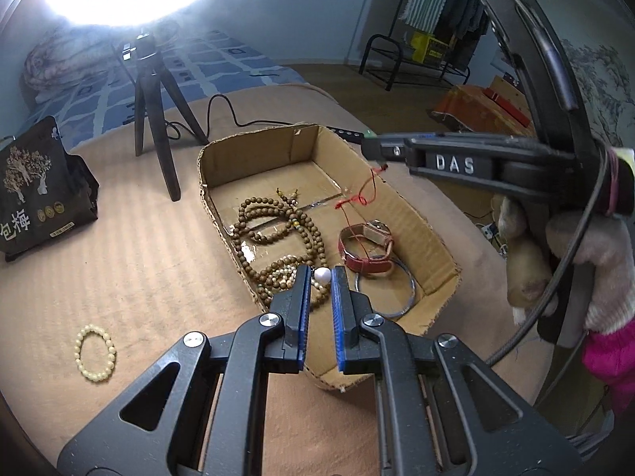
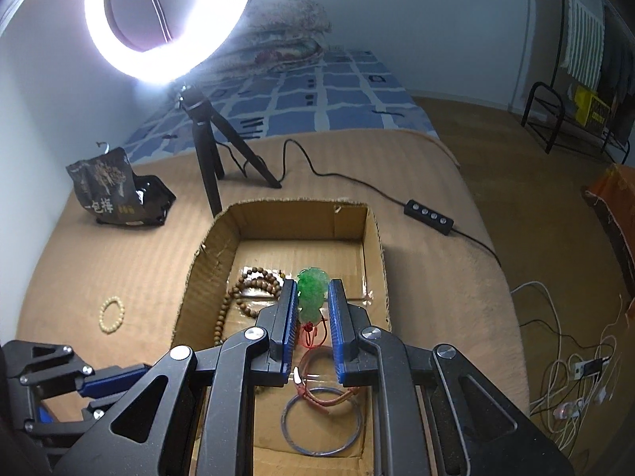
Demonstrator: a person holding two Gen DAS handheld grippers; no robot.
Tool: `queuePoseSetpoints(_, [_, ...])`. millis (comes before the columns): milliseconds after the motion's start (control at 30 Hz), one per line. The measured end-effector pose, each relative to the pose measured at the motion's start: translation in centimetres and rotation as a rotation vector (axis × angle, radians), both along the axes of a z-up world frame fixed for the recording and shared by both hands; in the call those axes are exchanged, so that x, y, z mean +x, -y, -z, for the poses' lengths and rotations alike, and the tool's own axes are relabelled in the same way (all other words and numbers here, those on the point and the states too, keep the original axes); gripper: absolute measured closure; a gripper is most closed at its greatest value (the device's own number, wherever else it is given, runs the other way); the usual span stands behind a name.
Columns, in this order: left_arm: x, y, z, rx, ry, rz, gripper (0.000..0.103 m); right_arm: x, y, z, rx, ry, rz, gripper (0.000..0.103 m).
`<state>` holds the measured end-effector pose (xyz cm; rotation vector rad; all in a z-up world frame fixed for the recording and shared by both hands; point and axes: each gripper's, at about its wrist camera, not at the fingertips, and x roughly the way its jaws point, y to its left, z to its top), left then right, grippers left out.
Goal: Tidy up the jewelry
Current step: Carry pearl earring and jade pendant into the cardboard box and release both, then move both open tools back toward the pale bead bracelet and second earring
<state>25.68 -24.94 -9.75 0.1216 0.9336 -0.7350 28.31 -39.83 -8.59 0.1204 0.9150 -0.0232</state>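
At the near edge of the left wrist view, the left claw [image 1: 320, 277] is seen with its blue-padded jaws standing apart and a white bead [image 1: 322, 276] between the tips; whether the bead is pinched or merely lies beyond the tips cannot be told. Just past it, an open cardboard box [image 1: 436, 250] is set on the tan blanket [image 1: 151, 238] of the bed. Inside the box, a coiled string of brown wooden beads [image 1: 278, 222] is laid at 10 o'clock from the claw, paler beads [image 1: 283, 273] are heaped touching it, a red-strapped watch [image 1: 367, 248] is placed at 1 o'clock, and a thin metal bangle [image 1: 387, 289] is lying partly under the watch. A cream bead bracelet [image 1: 95, 353] is left on the blanket outside the box, at 9 o'clock and well apart from it.

In the right wrist view, a green jade pendant [image 2: 311, 291] on a red cord [image 2: 311, 335] is gripped between the pads of the right claw [image 2: 312, 295] and is held above the box [image 2: 198, 277]. The same claw [image 1: 373, 146] is seen at 1 o'clock in the left view, with the cord [image 1: 363, 198] hanging into the box. Farther off, a black snack bag [image 1: 39, 186] at 10 o'clock and a tripod [image 1: 158, 119] bearing a ring light [image 2: 170, 20] at 11 o'clock are stood on the blanket.
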Motion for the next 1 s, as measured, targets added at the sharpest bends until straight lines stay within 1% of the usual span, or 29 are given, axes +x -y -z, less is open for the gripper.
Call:
queuePoseSetpoints(133, [0.2,0.2,0.1,0.003,0.005,-0.005,0.094,0.1,0.1,0.5,0.007,-0.008,0.006,0.089])
queuePoseSetpoints(200, [0.3,0.3,0.3,0.017,0.015,-0.008,0.094,0.2,0.1,0.5,0.010,-0.007,0.007,0.089])
queuePoseSetpoints(267, [0.4,0.5,0.5,0.021,0.007,-0.004,0.094,0.2,0.1,0.6,0.010,-0.009,0.010,0.088])
queuePoseSetpoints(300, [0.4,0.6,0.6,0.023,-0.003,0.004,0.090,0.2,0.1,0.7,0.010,-0.012,0.012,0.086])
queuePoseSetpoints(333, [0.4,0.6,0.7,0.026,-0.007,0.008,0.084,0.3,0.1,0.7,0.011,-0.015,0.012,0.078])
queuePoseSetpoints(367, [0.4,0.7,0.8,0.034,-0.006,0.006,0.067,0.3,0.1,0.8,0.010,-0.016,0.014,0.064])
queuePoseSetpoints(400, [0.4,0.6,0.8,0.038,-0.001,-0.003,0.052,0.2,0.1,0.8,0.008,-0.012,0.018,0.057])
queuePoseSetpoints(433, [0.3,0.5,0.8,0.033,0.004,-0.007,0.048,0.1,0.2,0.6,0.005,-0.003,0.022,0.049])
queuePoseSetpoints(467, [0.3,0.2,0.7,0.023,0.008,-0.011,0.046,0.0,0.2,0.5,0.003,0.004,0.024,0.048])
queuePoseSetpoints(533, [0.4,0.0,0.6,0.018,-0.003,-0.016,0.046,-0.2,0.3,0.4,0.001,0.006,0.030,0.048])
queuePoseSetpoints(600, [0.3,-0.2,0.5,0.020,-0.006,-0.017,0.046,-0.2,0.4,0.3,-0.002,0.004,0.039,0.044])
queuePoseSetpoints(633, [0.2,-0.2,0.5,0.022,-0.004,-0.016,0.046,-0.3,0.4,0.3,-0.001,0.004,0.046,0.041])
queuePoseSetpoints(733, [-0.1,-0.3,0.2,0.031,0.004,-0.008,0.046,-0.5,0.5,0.2,0.009,0.006,0.061,0.038])
queuePoseSetpoints(833, [-0.6,-0.5,-0.3,0.041,0.016,-0.007,0.046,-0.7,0.4,0.1,0.014,-0.003,0.069,0.032])
queuePoseSetpoints(1000, [-1.0,-1.3,-1.1,0.045,0.027,-0.012,0.046,-1.3,0.0,-0.6,0.014,-0.003,0.075,0.032])
